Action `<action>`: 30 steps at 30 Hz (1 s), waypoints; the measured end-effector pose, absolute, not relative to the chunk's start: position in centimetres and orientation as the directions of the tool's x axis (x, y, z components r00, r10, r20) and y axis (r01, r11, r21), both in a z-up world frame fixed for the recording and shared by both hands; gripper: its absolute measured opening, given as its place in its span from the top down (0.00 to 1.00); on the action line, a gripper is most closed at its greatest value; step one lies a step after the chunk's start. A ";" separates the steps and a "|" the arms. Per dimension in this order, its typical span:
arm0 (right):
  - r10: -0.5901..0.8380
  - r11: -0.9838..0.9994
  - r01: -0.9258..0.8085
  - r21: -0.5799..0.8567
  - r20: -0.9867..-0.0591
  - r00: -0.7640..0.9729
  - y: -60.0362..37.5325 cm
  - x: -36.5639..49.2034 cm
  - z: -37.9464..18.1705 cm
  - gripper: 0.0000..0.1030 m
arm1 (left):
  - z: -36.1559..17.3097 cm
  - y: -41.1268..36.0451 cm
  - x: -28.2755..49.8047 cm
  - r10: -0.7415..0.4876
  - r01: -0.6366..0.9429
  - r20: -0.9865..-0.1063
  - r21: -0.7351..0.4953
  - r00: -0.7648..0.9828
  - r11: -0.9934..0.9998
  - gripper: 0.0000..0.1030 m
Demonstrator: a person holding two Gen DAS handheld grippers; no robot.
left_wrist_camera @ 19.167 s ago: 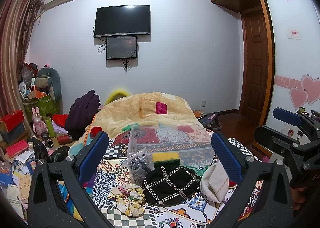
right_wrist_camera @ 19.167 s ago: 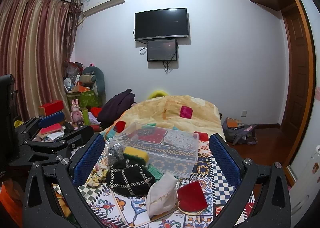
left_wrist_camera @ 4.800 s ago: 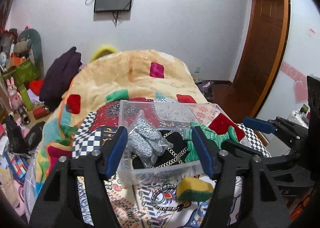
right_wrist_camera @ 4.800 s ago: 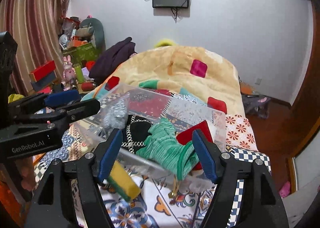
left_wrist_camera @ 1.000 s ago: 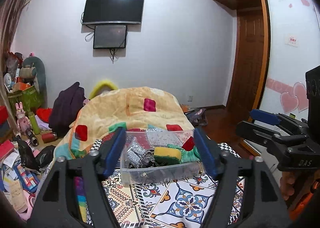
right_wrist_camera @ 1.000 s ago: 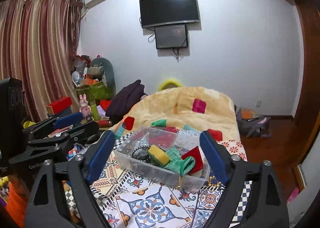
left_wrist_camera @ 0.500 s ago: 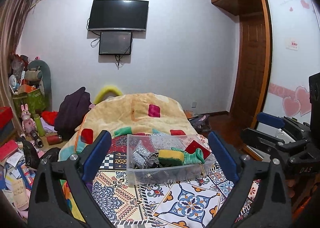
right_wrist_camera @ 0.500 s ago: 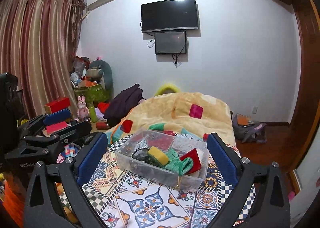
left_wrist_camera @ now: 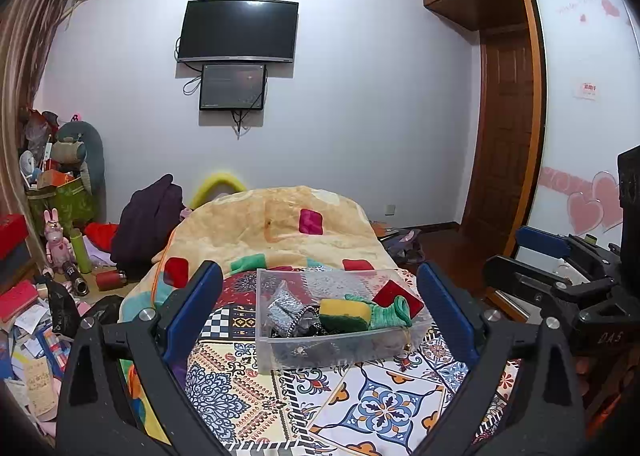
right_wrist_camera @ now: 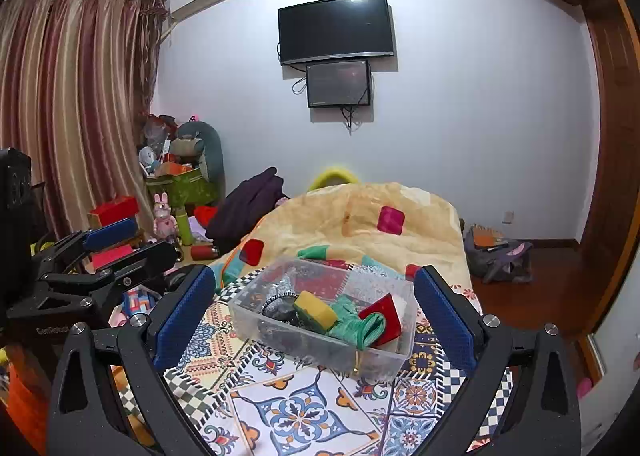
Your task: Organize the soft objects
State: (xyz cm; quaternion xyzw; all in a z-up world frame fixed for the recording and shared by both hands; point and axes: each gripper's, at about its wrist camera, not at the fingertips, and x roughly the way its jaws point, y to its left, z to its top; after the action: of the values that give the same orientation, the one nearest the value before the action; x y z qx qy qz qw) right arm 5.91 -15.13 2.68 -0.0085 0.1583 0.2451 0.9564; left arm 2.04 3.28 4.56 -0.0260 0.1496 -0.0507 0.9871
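Bedroom seen from two wrist cams, both looking fwd along black grippers w/ blue pads. The left gripper [left_wrist_camera: 318, 306] hangs w/ jaws spread wide, nothing between them; the right gripper [right_wrist_camera: 310, 312] likewise spread wide & empty. Neither touches anything. Straight ahead of both sits a clear plastic bin [left_wrist_camera: 340, 348] on a patterned bedspread [left_wrist_camera: 384, 404], w/ a tan quilt [left_wrist_camera: 280, 228] heaped behind it. The soft items are inside the bin: a yellow-green sponge [left_wrist_camera: 345, 312] near the middle, a green knit piece [left_wrist_camera: 390, 316] just right of it, a red cloth [left_wrist_camera: 398, 296] toward the far right corner, a silver-grey pouch [left_wrist_camera: 282, 308] at the left, & a dark chain-trimmed item [right_wrist_camera: 276, 310] low down, partly hidden. No loose soft item shows on the bedspread in front. Key relation: bin lies dead ahead & centred btwn each gripper's pads, apart from both; its long axis runs left-right across the left cam, while in the right cam it sits angled, near corner pointing toward the viewer's right. Neither hand is clearly nearer. Judging by this, the sorting looks about finished; any further move would be a reach fwd & down into the bin. A wall TV [right_wrist_camera: 336, 28] & floor clutter sit beyond.
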 end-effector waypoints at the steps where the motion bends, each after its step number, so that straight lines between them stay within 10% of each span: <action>1: 0.466 0.880 -0.472 0.061 -0.307 0.830 -15.1 5.9 2.7 0.03 | 4.6 3.3 2.0 -0.108 0.092 -0.293 -0.066 0.950 0.994 0.04; 30: 0.454 0.886 -0.458 0.066 -0.315 0.833 -15.4 5.9 2.5 0.00 | 4.8 3.4 1.9 -0.114 0.101 -0.292 -0.060 0.950 0.993 0.01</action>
State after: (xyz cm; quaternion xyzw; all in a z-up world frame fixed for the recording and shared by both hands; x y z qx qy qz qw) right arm 5.89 -15.43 2.52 -0.0060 0.1630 0.2382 0.9574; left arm 1.88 3.44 4.78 -0.0221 0.1492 -0.0544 0.9871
